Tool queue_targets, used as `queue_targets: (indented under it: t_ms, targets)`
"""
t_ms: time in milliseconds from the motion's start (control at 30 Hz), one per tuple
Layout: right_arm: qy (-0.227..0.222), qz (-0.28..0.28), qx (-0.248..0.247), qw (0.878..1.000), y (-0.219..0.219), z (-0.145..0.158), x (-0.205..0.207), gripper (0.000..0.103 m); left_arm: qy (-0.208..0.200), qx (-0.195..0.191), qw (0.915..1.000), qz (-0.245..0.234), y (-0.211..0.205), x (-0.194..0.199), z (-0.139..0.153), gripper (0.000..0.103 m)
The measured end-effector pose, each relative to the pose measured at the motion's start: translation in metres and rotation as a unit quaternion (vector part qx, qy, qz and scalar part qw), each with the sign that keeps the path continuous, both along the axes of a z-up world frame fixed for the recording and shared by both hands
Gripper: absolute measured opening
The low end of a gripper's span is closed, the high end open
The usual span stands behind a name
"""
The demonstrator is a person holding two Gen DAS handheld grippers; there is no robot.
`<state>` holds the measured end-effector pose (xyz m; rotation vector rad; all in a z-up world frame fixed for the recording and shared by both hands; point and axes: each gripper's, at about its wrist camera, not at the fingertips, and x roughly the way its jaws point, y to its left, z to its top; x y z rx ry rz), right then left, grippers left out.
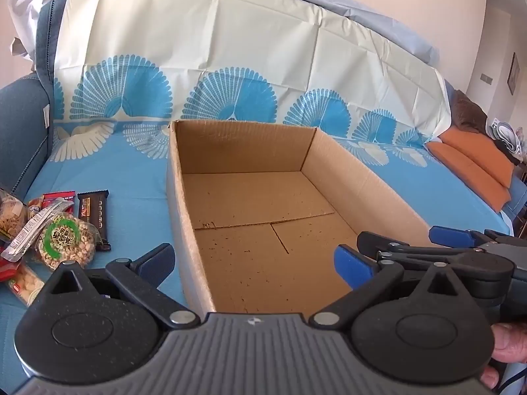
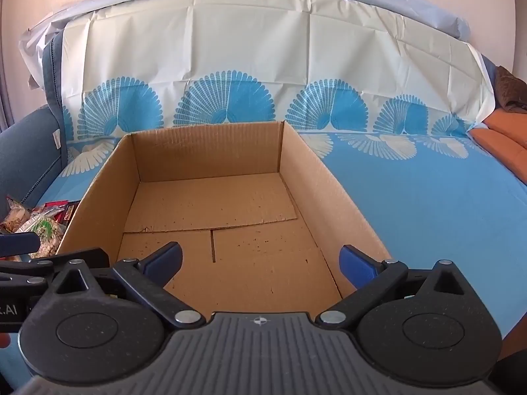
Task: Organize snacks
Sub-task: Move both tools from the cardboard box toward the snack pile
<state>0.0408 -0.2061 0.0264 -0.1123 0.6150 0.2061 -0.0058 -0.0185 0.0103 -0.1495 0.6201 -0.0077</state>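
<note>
Blue cloth [image 1: 131, 177] with white and blue fan patterns is covering the sofa seat and its back. On it an open cardboard box [image 1: 250, 197] is standing, and nothing is lying inside it. Left of the box, a pile of snacks [image 1: 52, 230] is lying on the cloth, among them a dark chocolate bar [image 1: 94, 219] and a round bag of puffed grains [image 1: 66, 242] with a green label. Orange cushions [image 1: 471, 161] are lying far to the right. The left gripper [image 1: 253, 263] is hovering over the near left corner of the box, its fingers spread wide and holding nothing. The right gripper [image 2: 260, 263] is hovering over the near edge of the box, fingers also wide apart and holding nothing.
</note>
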Motion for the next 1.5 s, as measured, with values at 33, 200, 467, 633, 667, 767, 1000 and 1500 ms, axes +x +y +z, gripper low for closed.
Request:
queue_targets:
  t_ms: [33,200,467,633,667,767,1000,1500]
  targets:
    - [-0.001,0.001,0.000,1.000,0.000,0.001,0.000,0.100,0.000,-0.002,1.0000,-0.001,0.000,0.000,0.000,0.103]
    - [-0.016,0.006,-0.007,1.000,0.001,0.001,-0.002,0.092,-0.017,0.003,0.9998,-0.009,-0.004,-0.004,0.002,0.103]
    - [-0.043,0.007,0.021,0.999,-0.003,-0.001,-0.010,0.091,-0.055,0.006,0.9984,-0.011,-0.007,-0.011,0.007,0.103]
    - [-0.071,0.005,0.032,0.997,-0.007,0.005,-0.013,0.091,-0.099,0.027,0.9946,-0.014,-0.013,-0.019,0.013,0.103]
    - [-0.074,0.004,0.037,0.997,-0.008,0.005,-0.013,0.088,-0.107,0.028,0.9937,-0.015,-0.013,-0.020,0.015,0.103]
    - [-0.083,-0.001,0.037,0.996,-0.008,0.005,-0.015,0.085,-0.119,0.034,0.9922,-0.016,-0.015,-0.023,0.017,0.103]
    - [-0.092,0.004,0.037,0.995,-0.008,0.004,-0.015,0.081,-0.133,0.039,0.9902,-0.019,-0.014,-0.026,0.016,0.101]
    - [-0.064,0.032,0.026,0.997,-0.006,0.000,-0.013,0.056,-0.143,0.031,0.9885,-0.038,-0.007,-0.029,0.018,0.090]
